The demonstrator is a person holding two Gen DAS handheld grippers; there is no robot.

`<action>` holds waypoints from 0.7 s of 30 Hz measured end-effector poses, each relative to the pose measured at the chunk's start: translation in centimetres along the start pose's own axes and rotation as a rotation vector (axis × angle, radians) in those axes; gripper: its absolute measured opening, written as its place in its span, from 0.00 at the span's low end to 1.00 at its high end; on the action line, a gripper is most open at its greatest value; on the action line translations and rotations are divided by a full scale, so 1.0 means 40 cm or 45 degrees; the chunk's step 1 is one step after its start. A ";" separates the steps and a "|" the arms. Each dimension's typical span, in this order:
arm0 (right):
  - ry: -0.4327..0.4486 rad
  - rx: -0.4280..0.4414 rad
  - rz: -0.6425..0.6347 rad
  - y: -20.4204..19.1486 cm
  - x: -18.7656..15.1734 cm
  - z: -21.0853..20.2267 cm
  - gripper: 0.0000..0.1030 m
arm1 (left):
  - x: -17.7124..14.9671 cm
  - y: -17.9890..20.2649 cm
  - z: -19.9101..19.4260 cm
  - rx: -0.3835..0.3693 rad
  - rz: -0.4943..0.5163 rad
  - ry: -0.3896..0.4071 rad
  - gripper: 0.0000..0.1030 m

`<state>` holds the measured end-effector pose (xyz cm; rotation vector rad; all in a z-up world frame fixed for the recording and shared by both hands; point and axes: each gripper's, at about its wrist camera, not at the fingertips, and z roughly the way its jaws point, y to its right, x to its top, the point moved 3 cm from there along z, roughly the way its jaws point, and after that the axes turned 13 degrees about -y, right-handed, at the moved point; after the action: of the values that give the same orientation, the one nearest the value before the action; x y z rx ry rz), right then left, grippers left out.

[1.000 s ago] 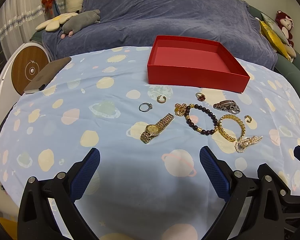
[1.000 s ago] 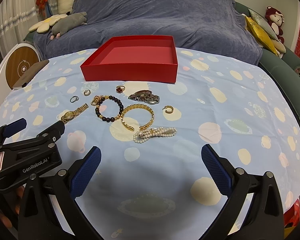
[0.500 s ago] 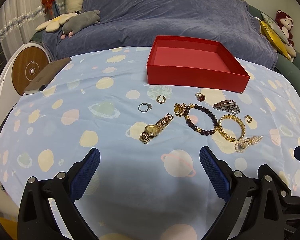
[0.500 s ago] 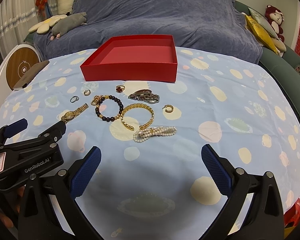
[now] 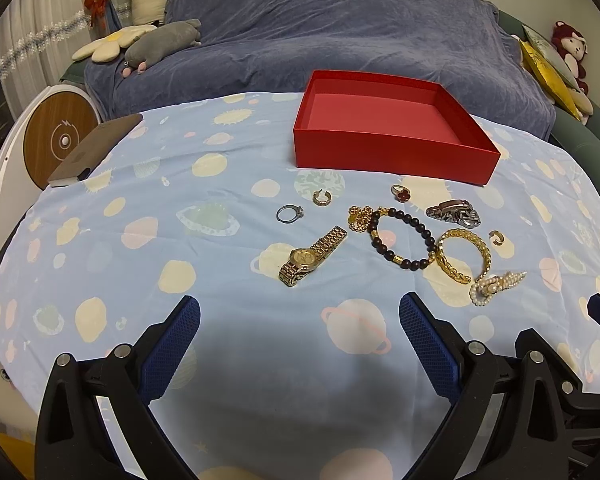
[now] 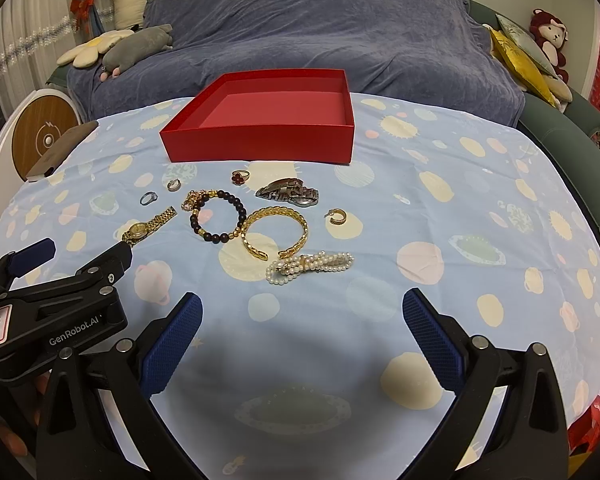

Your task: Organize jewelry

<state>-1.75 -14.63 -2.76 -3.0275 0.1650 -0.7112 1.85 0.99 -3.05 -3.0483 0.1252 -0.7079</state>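
Start of sorting: the red box [image 6: 260,136] is empty, both the left gripper [image 5: 299,330] and right gripper [image 6: 302,328] are held wide and empty, and a first pick, judged likeliest the near pearl bracelet [image 6: 310,263], is called for.

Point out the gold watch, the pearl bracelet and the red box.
gold watch [image 5: 302,258], left wrist view, on its dial.
pearl bracelet [image 6: 310,263], right wrist view, on its beads.
red box [image 6: 260,145], right wrist view, on its front wall.

An open, empty red cardboard box [image 5: 392,152] is seen toward the far edge of the planet-printed blue tablecloth [image 5: 140,264]. A gold link wristwatch [image 5: 312,256] and a dark beaded bracelet [image 5: 404,236] are laid nearer, apart from the box.
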 end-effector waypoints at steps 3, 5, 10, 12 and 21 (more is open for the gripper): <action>0.000 -0.001 0.000 0.000 -0.001 0.000 0.95 | 0.000 0.000 0.000 0.001 0.001 0.001 0.94; -0.001 0.000 0.000 0.000 0.000 0.000 0.95 | 0.000 0.000 0.001 0.000 0.001 0.000 0.94; -0.001 0.002 0.000 0.000 0.000 0.000 0.95 | -0.001 0.000 0.001 0.002 0.001 0.000 0.94; -0.001 0.003 0.000 0.001 -0.001 -0.001 0.95 | -0.001 0.000 0.001 0.002 0.001 0.000 0.94; -0.002 0.006 0.003 0.001 -0.001 0.000 0.95 | 0.000 0.000 0.001 0.002 0.002 -0.001 0.94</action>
<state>-1.80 -14.66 -2.78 -3.0226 0.1664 -0.7076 1.87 1.00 -3.10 -3.0470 0.1266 -0.7063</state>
